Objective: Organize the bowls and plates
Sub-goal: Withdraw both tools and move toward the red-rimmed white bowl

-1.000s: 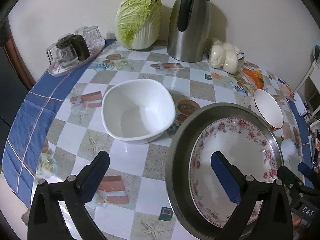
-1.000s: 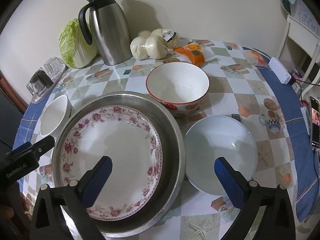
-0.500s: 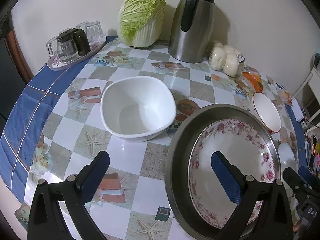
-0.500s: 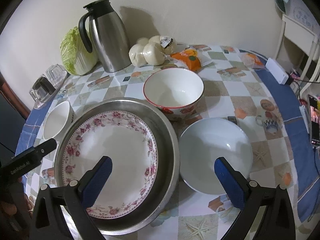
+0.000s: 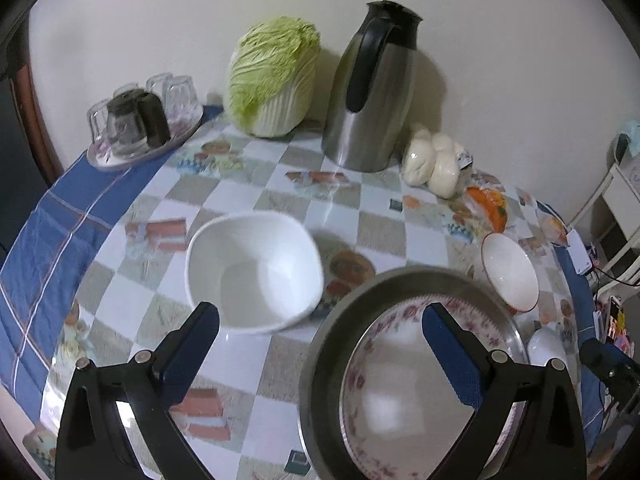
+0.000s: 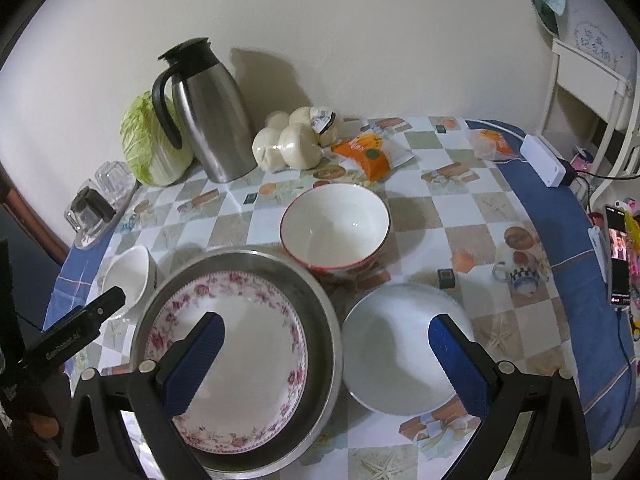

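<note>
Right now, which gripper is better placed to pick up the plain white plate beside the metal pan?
Right. The right gripper is open with the white plate just ahead between its fingers. The left gripper faces the square white bowl instead.

Indoor light, soft and fairly dim, falls from above and in front, throwing a broad shadow of the steel jug onto the wall to its right. White glare patches sit on the flowered plate and streak the glossy tablecloth. The left wrist view is smeared by motion blur, worst at the metal basin rim; the right wrist view is sharper. Both frames bow strongly at the edges and darken to black corners.
</note>
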Demonstrator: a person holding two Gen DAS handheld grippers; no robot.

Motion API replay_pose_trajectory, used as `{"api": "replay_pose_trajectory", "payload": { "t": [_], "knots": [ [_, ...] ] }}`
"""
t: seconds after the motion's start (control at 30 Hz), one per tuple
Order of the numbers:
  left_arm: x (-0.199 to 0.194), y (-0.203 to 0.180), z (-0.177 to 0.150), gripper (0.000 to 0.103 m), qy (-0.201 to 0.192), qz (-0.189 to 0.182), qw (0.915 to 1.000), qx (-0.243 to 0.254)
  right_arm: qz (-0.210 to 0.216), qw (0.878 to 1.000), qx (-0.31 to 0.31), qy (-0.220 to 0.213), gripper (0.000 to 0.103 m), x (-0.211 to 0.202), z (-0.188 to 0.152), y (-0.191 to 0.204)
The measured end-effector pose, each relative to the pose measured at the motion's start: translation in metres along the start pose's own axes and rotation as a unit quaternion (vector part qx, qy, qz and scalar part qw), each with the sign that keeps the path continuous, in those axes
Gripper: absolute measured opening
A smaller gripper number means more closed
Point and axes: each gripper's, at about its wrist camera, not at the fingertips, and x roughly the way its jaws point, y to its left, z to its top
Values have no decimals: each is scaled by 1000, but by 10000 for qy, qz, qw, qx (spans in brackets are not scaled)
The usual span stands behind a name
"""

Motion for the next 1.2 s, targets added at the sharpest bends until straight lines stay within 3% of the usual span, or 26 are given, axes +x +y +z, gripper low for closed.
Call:
{"api": "replay_pose_trajectory", "payload": {
  "t": [0.2, 0.53, 0.67, 0.83, 1.03, 1.2],
  "knots": [
    [-6, -21, 18, 101, -48, -228, 9993, 308, 93, 9999, 74, -25, 103, -8, 15, -8],
    [-7, -68, 48, 101, 126, 175, 9927, 1185, 44, 9999, 59, -85, 103, -23, 41, -26],
    [-5, -79, 64, 101, 180, 368, 9922, 1175, -58, 9999, 22, -142, 103, -28, 56, -34],
    [1, -91, 78, 101, 311, 84, 9928, 1154, -238, 9997, 43, -65, 103, -23, 77, -47],
    [21, -101, 92, 101, 802, -222, 9926, 884, -293, 9995, 81, 127, 103, -11, 95, -60],
    [32, -110, 93, 101, 831, -24, 9924, 910, -371, 9990, 155, 205, 103, 5, 104, -67]
  ]
}}
